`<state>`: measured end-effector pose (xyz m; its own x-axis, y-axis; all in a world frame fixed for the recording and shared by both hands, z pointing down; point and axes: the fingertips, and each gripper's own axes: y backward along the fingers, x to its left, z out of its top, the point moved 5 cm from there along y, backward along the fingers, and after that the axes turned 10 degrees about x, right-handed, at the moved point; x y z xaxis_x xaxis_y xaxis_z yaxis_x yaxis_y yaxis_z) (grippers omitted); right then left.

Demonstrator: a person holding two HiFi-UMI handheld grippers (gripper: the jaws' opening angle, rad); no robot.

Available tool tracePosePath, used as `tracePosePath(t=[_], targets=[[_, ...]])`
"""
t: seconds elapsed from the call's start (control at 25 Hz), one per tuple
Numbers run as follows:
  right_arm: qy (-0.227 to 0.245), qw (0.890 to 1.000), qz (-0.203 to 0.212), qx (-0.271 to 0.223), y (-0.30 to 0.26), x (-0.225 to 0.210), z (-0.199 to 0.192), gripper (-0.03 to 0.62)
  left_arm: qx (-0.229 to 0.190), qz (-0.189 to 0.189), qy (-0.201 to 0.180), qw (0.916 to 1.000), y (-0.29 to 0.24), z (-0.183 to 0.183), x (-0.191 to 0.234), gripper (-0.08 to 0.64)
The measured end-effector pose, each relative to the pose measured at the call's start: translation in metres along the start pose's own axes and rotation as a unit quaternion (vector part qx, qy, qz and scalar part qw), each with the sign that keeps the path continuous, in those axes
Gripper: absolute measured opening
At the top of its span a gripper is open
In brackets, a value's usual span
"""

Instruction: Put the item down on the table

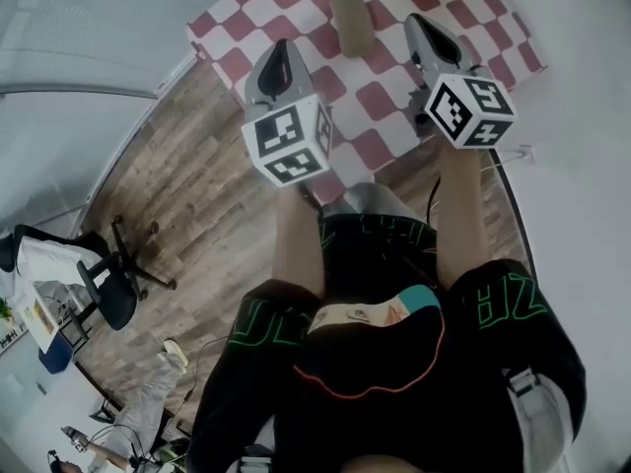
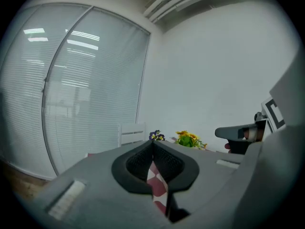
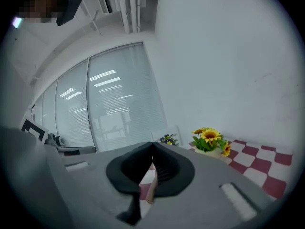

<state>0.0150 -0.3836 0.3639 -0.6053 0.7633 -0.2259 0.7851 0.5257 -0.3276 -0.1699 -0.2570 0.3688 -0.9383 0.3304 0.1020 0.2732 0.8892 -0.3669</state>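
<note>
Biggest thing in the head view is the wood-plank floor [image 1: 187,195], with a table [image 1: 385,101] in a red-and-white checkered cloth at the top of the picture. The person is standing right at its near edge in black shorts, both forearms stretched out over it. There's a black office chair [image 1: 110,289] well off to the left.

The left gripper [image 1: 280,55] hangs over the near-left part of the cloth. In its own view the claw [image 2: 152,144] is pinched together at the tips with nothing in it, just checkered cloth showing through the gap below. The right gripper [image 1: 426,26] is further up on the right, and its claw [image 3: 152,152] is together too, also empty.

The task's thing, a tan oblong item [image 1: 352,25], is lying flat on the cloth between the two grippers, nearer the right one but clear of both.

Smallest bit: a little pot of sunflowers [image 3: 208,140] at the far edge of the table.
</note>
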Motion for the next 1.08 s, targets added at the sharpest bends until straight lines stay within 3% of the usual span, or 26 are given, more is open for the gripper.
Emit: tracePosePath(t=[0.32,0.56,1.08], targets=[[0.035,0.998,-0.001,-0.053,0.019,0.008,0.041,0.004,-0.070,0.025,-0.038,0.9965,0.034,0.050,-0.003,0.009],[0.059,0.996,0.006,-0.074,0.022,0.020,0.061,0.004,-0.117,0.038,-0.039,0.9916,0.054,0.073,0.005,0.009],[0.074,0.994,0.011,-0.081,0.010,0.023,0.072,0.005,-0.115,0.046,-0.050,0.9910,0.050,0.078,0.011,0.009]])
